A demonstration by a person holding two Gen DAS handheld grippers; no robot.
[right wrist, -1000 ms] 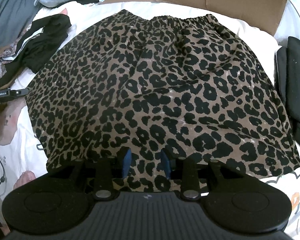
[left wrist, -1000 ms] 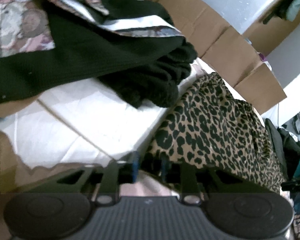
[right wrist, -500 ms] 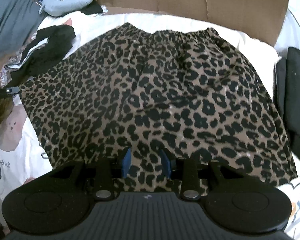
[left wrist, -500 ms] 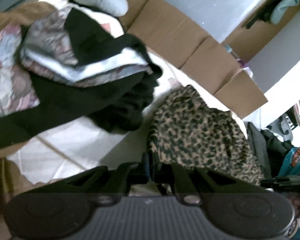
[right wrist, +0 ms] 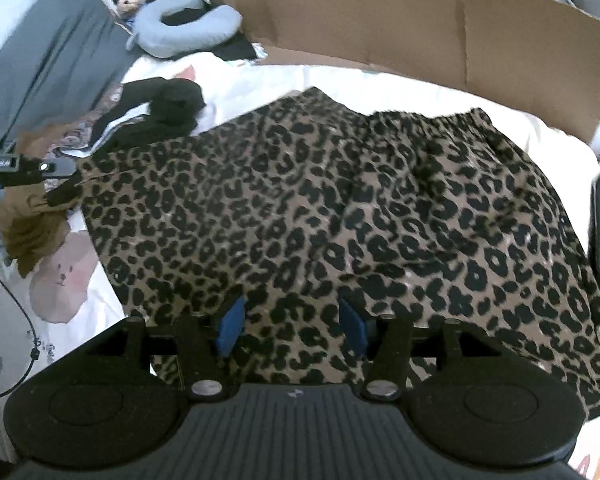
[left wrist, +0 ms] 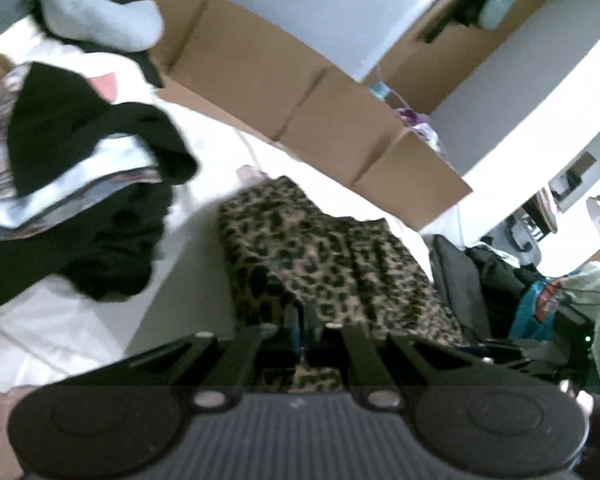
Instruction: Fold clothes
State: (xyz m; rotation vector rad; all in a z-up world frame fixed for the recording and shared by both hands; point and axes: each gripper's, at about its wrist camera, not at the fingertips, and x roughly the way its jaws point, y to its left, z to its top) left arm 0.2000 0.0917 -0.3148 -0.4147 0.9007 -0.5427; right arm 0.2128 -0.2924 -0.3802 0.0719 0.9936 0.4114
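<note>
The right wrist view alone shows the whole leopard skirt (right wrist: 340,208) spread on the white bed (right wrist: 236,68), with the right tool (right wrist: 290,320) above its near hem, fingers apart after just widening, gripping nothing. The left wrist view shows the left tool (left wrist: 302,330) clamped on 1 lifted skirt corner. The label on the left tool's side is unreadable; 1 cardboard box (right wrist: 440,20) stands behind.

A leopard-print skirt (right wrist: 340,208) is spread across the white bedding, elastic waistband at the far side, with its left edge lifted and folded inward.
</note>
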